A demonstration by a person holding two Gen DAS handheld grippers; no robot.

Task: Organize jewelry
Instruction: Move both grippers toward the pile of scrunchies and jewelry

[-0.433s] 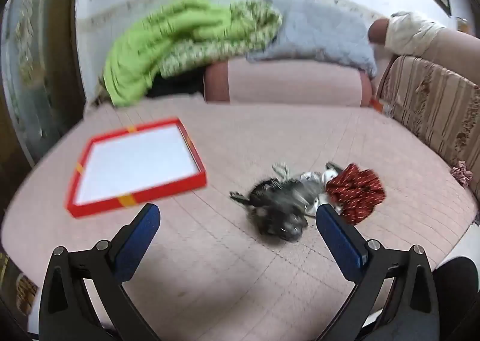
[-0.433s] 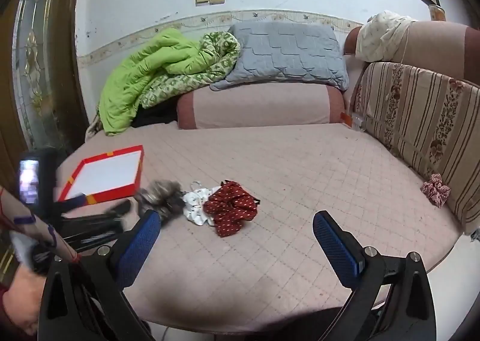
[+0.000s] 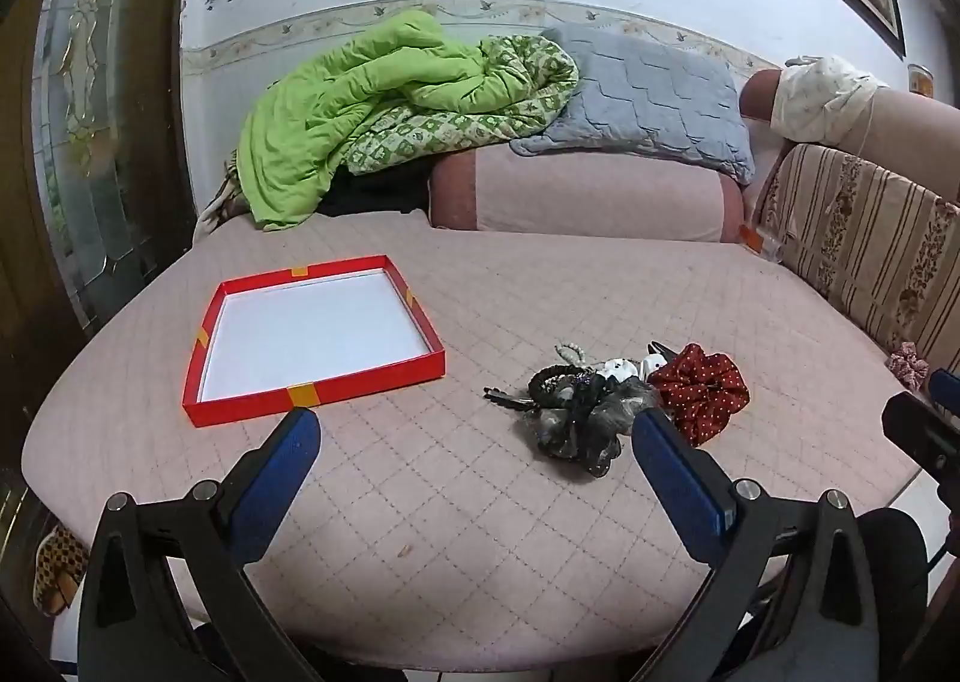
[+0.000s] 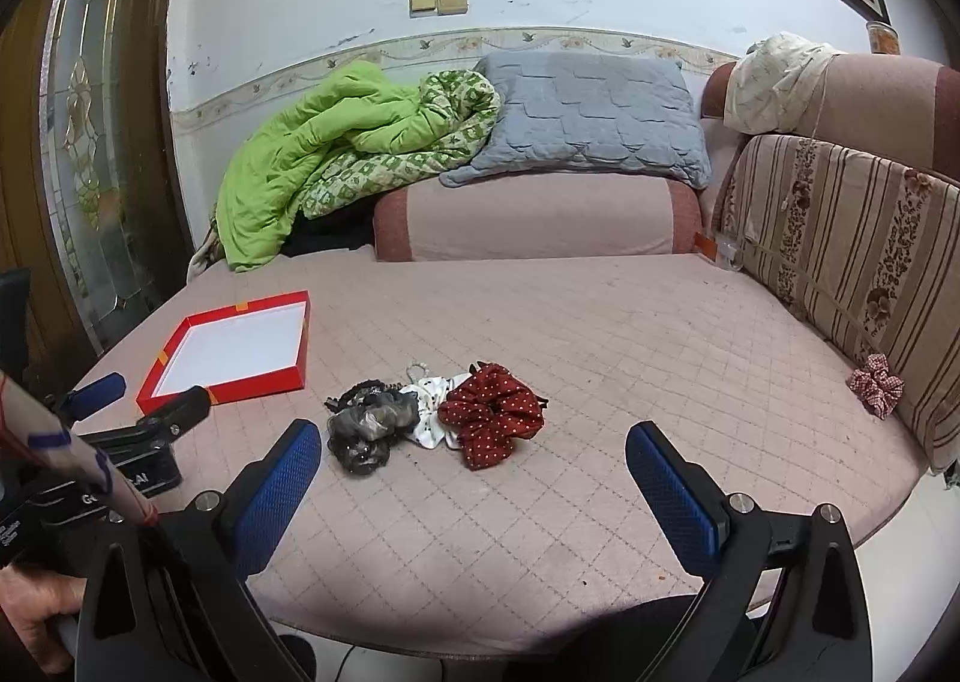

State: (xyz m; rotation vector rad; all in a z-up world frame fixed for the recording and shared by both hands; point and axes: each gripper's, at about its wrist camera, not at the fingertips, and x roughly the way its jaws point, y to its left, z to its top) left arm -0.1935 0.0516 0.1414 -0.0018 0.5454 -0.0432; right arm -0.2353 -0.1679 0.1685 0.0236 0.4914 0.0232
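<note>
While the left claw (image 3: 474, 436) is hanging released over the bed (image 3: 540, 292), the black scrunchie (image 3: 576, 418) is lying btwn red tray (image 3: 312, 391) & red scrunchie (image 3: 702, 391); right view: right claw (image 4: 471, 445) is gaping too, w/ the pile just ahead, so I'd be pinching one piece only

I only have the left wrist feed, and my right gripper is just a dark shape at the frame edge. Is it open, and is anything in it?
Observer: The right gripper is open and empty, pointing at the pile.
Operator: What is the white thing behind the dark scrunchie?
Observer: A white dotted scrunchie. It lies between the dark scrunchie and the red scrunchie, touching both.
Operator: Where is my left gripper relative to the tray?
Observer: In the right wrist view, the left gripper is left of the pile, with its tips by the near corner of the red tray. I cannot tell whether they touch.
</note>
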